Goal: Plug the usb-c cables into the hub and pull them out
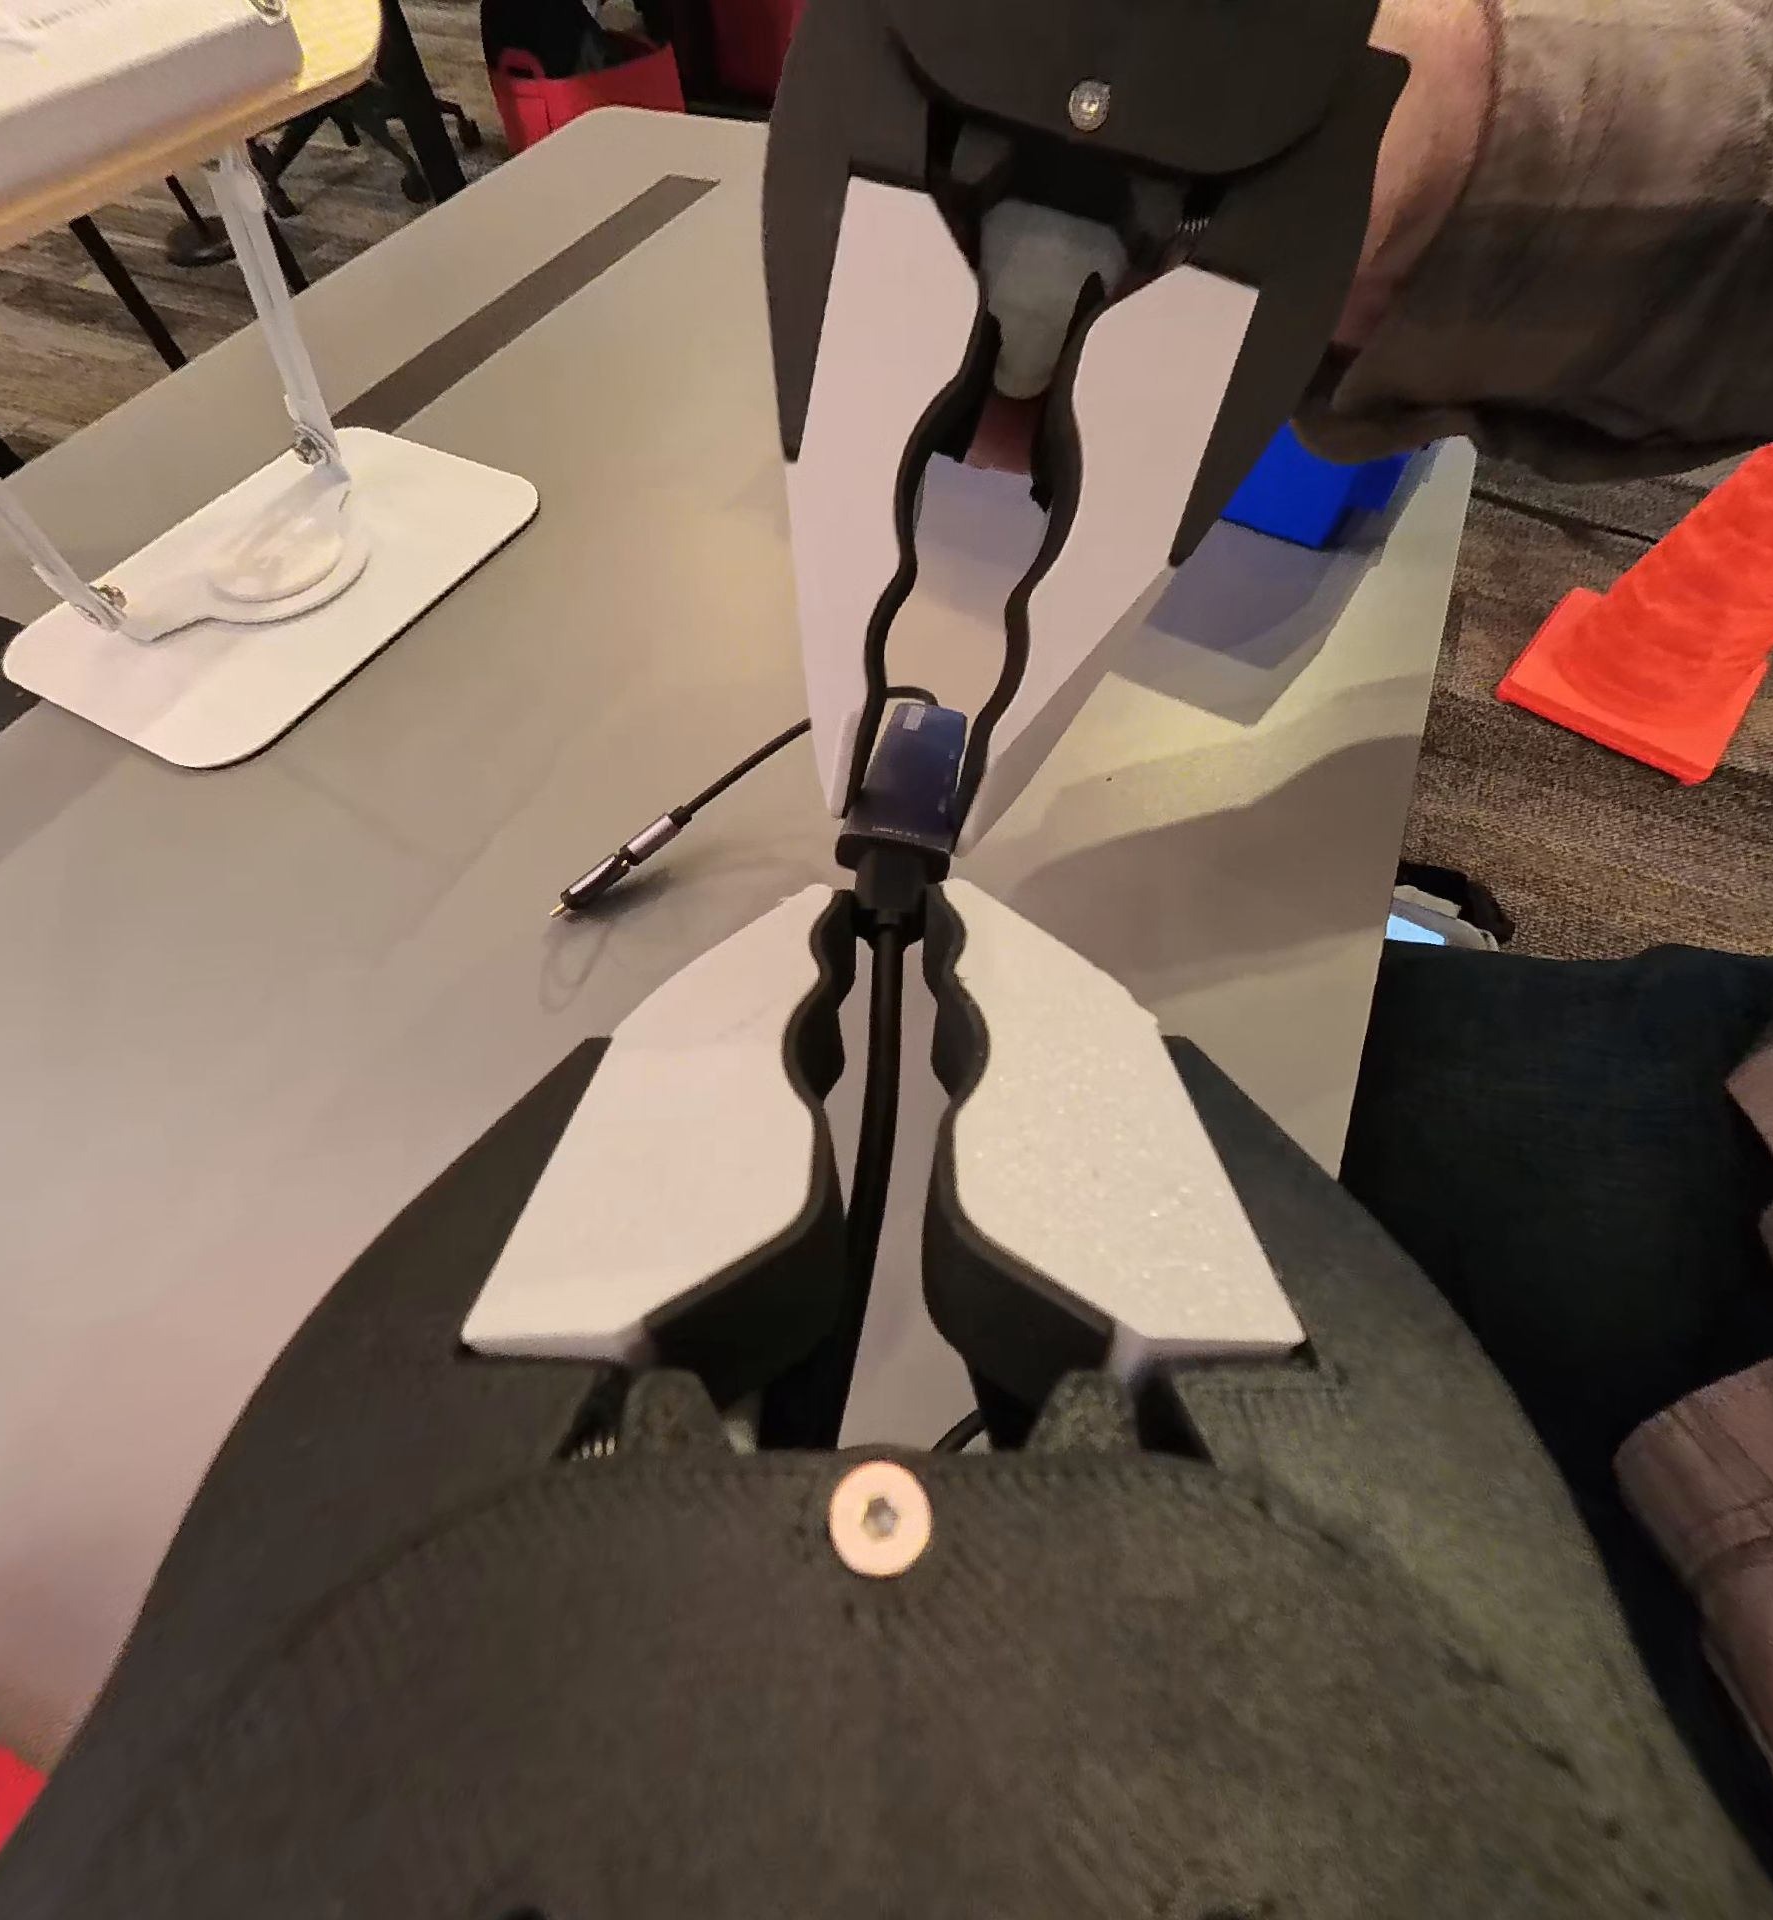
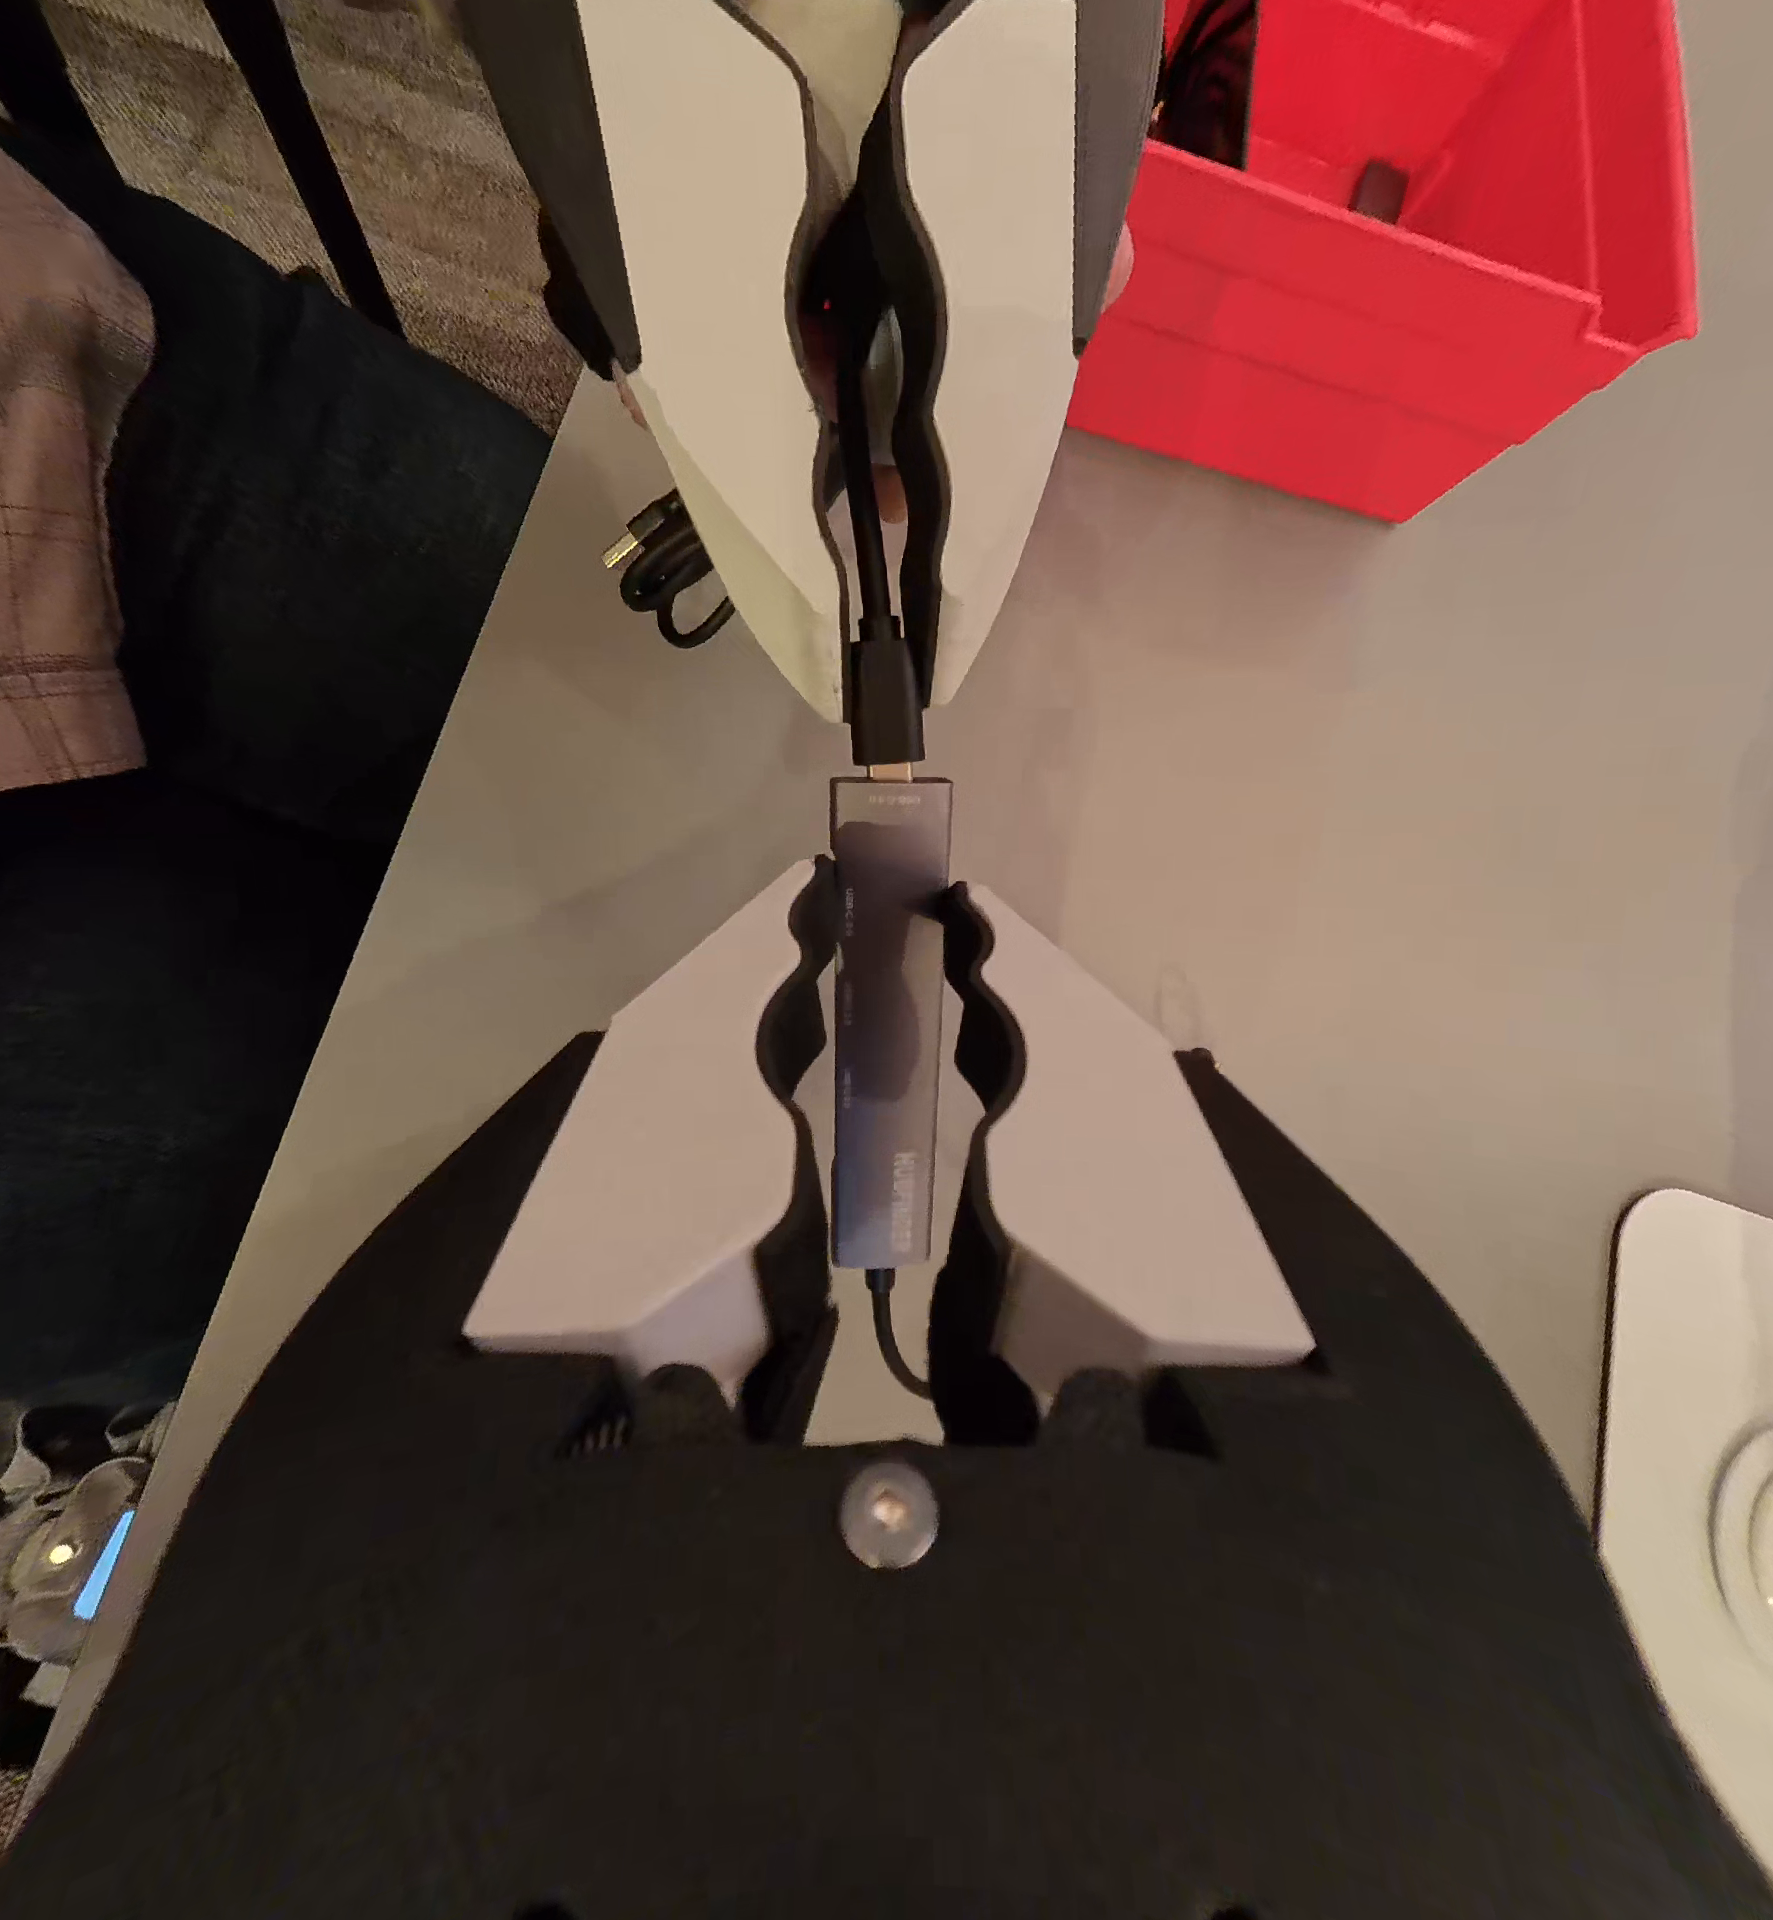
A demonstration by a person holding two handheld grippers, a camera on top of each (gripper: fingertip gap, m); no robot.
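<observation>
The right hand-held gripper [image 2: 887, 894] is clamping the slim dark hub [image 2: 887, 1039] lengthwise at the centre of the right wrist view, its fingers pressing the hub's long sides while the front end juts out past the tips. The left hand-held gripper [image 1: 887, 914] is pinching the black usb-c cable [image 1: 877, 1091] just behind its plug [image 2: 887, 707], which is sitting at the hub's end port with a sliver of metal tongue showing, so it looks partly seated rather than fully home.

The hub is likely light and rigid with smooth metal sides, so it could slide under a push along its length; gripping it along the flanks, as here, seems the sound choice. The cable is limp, and only the moulded plug is stiff enough to steer, so the hold belongs right at the plug body.

In the left wrist view, a second cable with a grey connector [image 1: 622, 862] is lying loose on the grey desk [image 1: 342, 1039], left of centre and well apart from both grippers. A red bin [image 2: 1381, 312] is standing at the upper right of the right wrist view.
</observation>
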